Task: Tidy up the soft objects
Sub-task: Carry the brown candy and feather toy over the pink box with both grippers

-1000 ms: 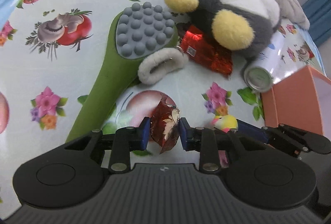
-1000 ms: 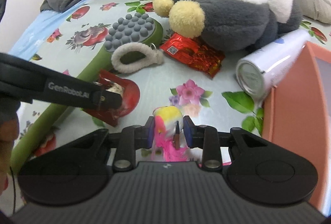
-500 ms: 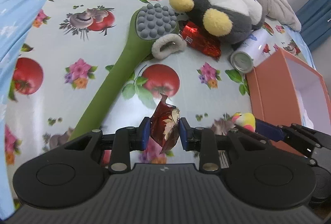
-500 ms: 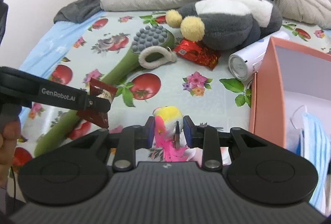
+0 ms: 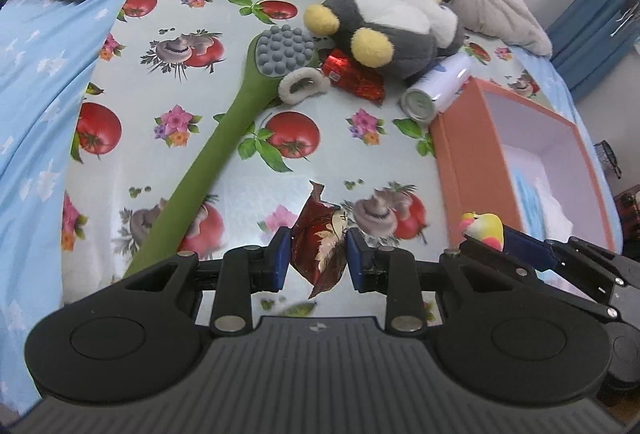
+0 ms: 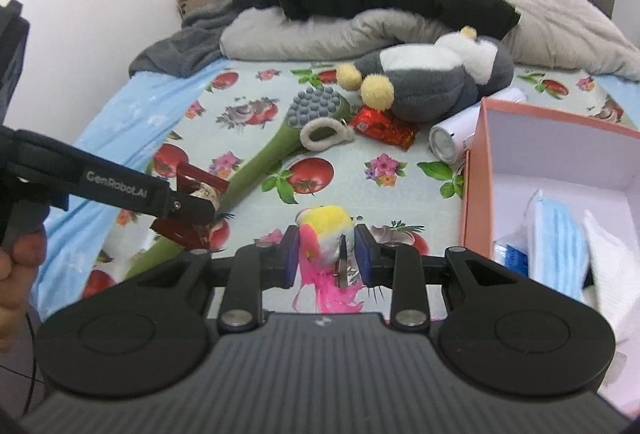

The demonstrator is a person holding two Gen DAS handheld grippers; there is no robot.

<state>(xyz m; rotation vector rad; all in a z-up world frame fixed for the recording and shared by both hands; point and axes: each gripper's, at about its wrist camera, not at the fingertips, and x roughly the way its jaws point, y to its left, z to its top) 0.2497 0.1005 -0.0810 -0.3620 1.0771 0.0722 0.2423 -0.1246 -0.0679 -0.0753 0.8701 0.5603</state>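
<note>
Above the near part of the printed cloth [image 5: 224, 169], the left gripper [image 5: 316, 258] is clamping a dark red snack packet [image 5: 320, 250] between its blue pads, holding it off the cloth. The right gripper [image 6: 326, 254] is pinching a small yellow & pink fluffy toy [image 6: 326, 230] w/ pink feathers hanging below, also off the cloth, just beside the near left corner of the orange box [image 6: 474, 169]. In the left wrist view that toy [image 5: 482, 228] is showing over the box's near wall. The box is sitting at the cloth's right edge, w/ blue face masks [image 6: 560, 238] and white cloth lying inside. Toward the far edge, a grey & white plush penguin [image 5: 396, 33] is lying on its side, touching a shiny red packet [image 5: 352, 75] and a white can [image 5: 436, 85]. A green massage brush [image 5: 224, 137] is stretching diagonally from there toward the near left corner, w/ a white fluffy loop [image 5: 302, 85] just beside its grey head.
</note>
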